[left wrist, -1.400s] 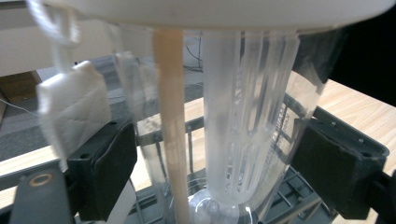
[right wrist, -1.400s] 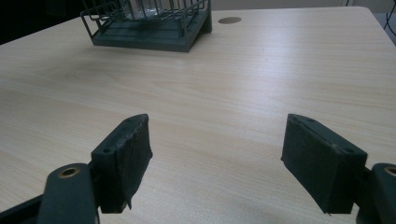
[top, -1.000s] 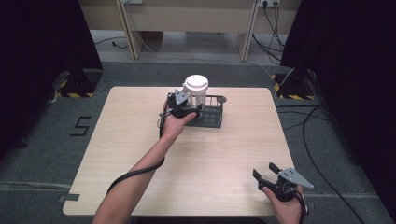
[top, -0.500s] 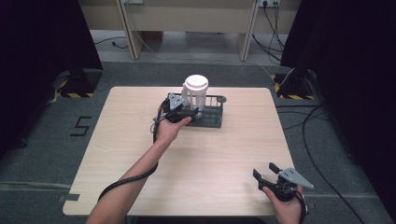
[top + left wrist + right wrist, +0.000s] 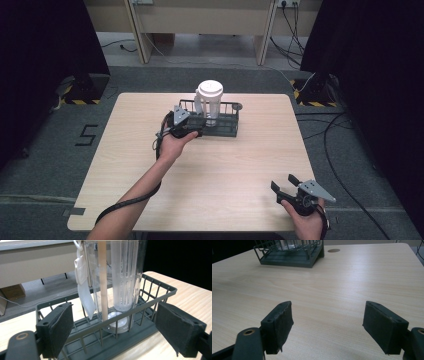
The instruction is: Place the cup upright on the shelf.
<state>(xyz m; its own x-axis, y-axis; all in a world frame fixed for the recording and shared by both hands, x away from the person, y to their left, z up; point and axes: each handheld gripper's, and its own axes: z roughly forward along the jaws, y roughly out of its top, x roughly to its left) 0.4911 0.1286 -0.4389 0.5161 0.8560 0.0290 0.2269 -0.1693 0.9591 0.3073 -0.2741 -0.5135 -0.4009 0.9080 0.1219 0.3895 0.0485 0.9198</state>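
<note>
While the high view looks down on the table (image 5: pixel 210 165), the dark wire basket (image 5: pixel 227 129) sits toward its far edge with a tall clear tumbler (image 5: pixel 210 102) standing upright inside it. The left gripper (image 5: pixel 192 125) is up against the basket's left end, close to the tumbler; from above I cannot tell how its jaws stand. The right gripper (image 5: pixel 284 183) rests well apart from the basket, at the near right corner of the table, with its jaws spread and nothing between them.

From the left gripper view, the left gripper (image 5: pixel 113 326) has its jaws spread wide, one on either side of the basket (image 5: pixel 155 293), whose near rail runs between them. The tumbler (image 5: pixel 120 275) stands just beyond that rail, centred between the jaws but not touched. It looks like thin, hard, clear plastic with an inner ribbed tube and a white strap hanging down its side: probably light, smooth and slippery, and tall enough to tip. The straight lower wall looks the safest place to take hold, squeezed gently.

From the right gripper view, the right gripper (image 5: pixel 327 325) has open jaws over bare table, and the basket (image 5: pixel 289 257) lies well ahead, up and left.
</note>
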